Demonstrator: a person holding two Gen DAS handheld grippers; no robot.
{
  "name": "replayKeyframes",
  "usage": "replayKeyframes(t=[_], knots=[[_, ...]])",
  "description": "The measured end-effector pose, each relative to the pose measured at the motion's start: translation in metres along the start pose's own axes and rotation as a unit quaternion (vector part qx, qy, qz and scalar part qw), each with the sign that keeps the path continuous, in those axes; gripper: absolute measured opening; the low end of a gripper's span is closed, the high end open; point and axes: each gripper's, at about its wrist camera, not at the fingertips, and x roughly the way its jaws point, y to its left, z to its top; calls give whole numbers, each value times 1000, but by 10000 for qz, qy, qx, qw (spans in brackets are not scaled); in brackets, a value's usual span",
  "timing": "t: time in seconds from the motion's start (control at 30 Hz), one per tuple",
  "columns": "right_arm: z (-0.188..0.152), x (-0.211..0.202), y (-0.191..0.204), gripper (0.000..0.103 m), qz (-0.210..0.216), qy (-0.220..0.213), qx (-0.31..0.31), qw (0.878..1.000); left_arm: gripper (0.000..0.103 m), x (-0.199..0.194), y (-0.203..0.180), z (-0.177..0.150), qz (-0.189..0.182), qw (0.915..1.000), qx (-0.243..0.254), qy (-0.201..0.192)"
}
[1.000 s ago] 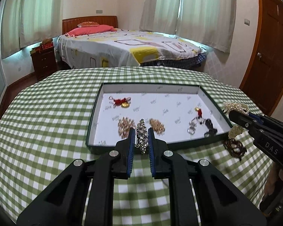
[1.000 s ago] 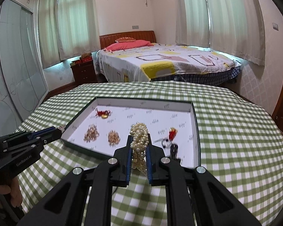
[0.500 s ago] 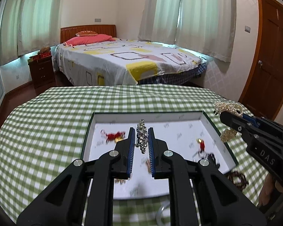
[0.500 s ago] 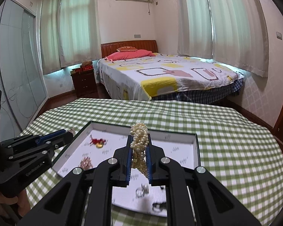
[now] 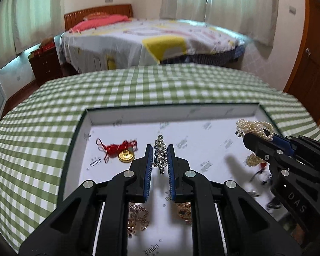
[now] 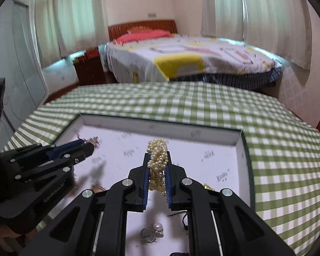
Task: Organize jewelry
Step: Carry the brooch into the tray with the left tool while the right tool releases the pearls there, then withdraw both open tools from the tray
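**A:** Both pairs of tongs are over the tray (image 5: 264,115) now — the left tongs (image 5: 160,156) clamped on a sparkly rhinestone piece (image 5: 161,153), the right tongs (image 6: 157,166) clamped on a bundle of pearl strands (image 6: 156,160).

**B:** And each piece hangs above the tray's white floor, not resting on it. Where should they go?

**A:** I'd say the bare patch toward the tray's far wall. The red cord charm (image 5: 117,148) lies left of the rhinestones, with more small pieces at the near edge.

**B:** So lower first, then release?

**A:** Exactly — dropped from height, loose pearls would likely sprawl across their neighbours. Keep the two pieces apart, too.
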Motion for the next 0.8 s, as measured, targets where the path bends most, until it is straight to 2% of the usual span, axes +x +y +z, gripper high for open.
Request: replayKeyframes(t=[0.17,0.4,0.47,0.53,0.6,0.67,0.73,0.8], knots=[[-6,17,0,13,-43,366,20,9993,14,18,4,-3,75,9994,-25,331],[-9,26,-3,13,-76,625,33,9980,14,25,-1,-5,268,9982,145,512],[-8,27,-5,15,-66,667,50,9977,19,25,-3,-3,286,9981,153,519],[-9,27,-6,17,-55,679,39,9977,29,24,-3,-2,262,9983,153,500],[-9,27,-6,21,-62,675,29,9977,31,22,-3,-3,245,9984,159,485],[-10,26,-6,26,-48,662,51,9978,40,21,-2,-3,221,9986,138,470],[-10,24,-6,26,-54,645,41,9979,49,18,-2,-3,201,9989,92,418],[-10,22,-6,26,-47,616,29,9981,51,15,-1,-2,169,9991,58,394]])
